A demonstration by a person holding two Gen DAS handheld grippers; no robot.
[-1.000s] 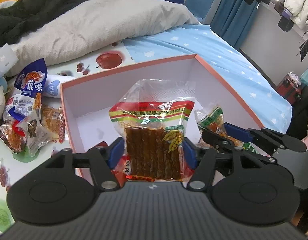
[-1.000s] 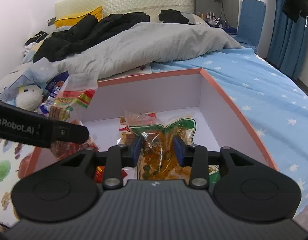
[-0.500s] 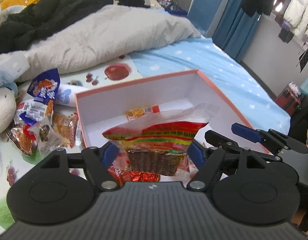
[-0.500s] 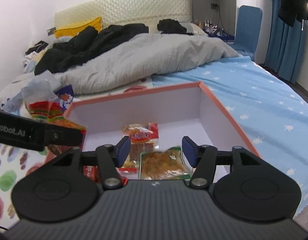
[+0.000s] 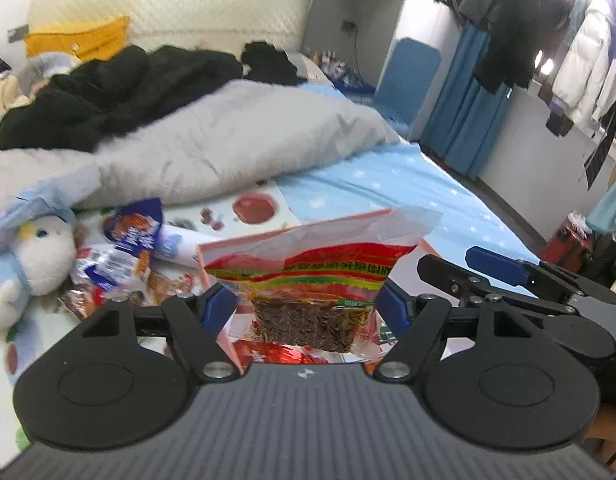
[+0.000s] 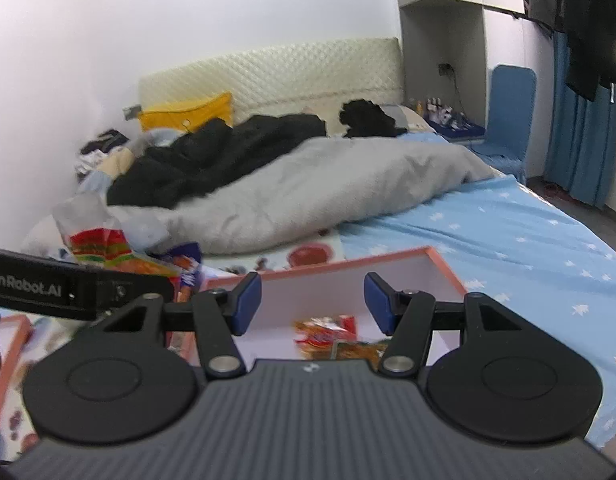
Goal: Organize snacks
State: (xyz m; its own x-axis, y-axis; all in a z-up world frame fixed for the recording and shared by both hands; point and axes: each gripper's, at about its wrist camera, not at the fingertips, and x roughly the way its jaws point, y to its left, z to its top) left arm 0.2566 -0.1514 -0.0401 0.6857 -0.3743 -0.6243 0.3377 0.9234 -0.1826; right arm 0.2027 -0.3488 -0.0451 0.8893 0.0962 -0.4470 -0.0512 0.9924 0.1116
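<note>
Snack packet [image 5: 308, 280] upright between left tongs [image 5: 308, 312], clear top up.

"enRobot.AI" in white on the black left claw [image 6: 80, 286].

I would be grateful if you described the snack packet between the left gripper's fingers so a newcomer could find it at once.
Start at the bed with the grey duvet, then come forward to the pink-rimmed box. Above the box's near edge, between the left gripper's blue pads, stands the snack packet. Unlike the blue-and-white packets beside the box, it has a clear top, red, yellow and green bands and dark brown strips.
</note>
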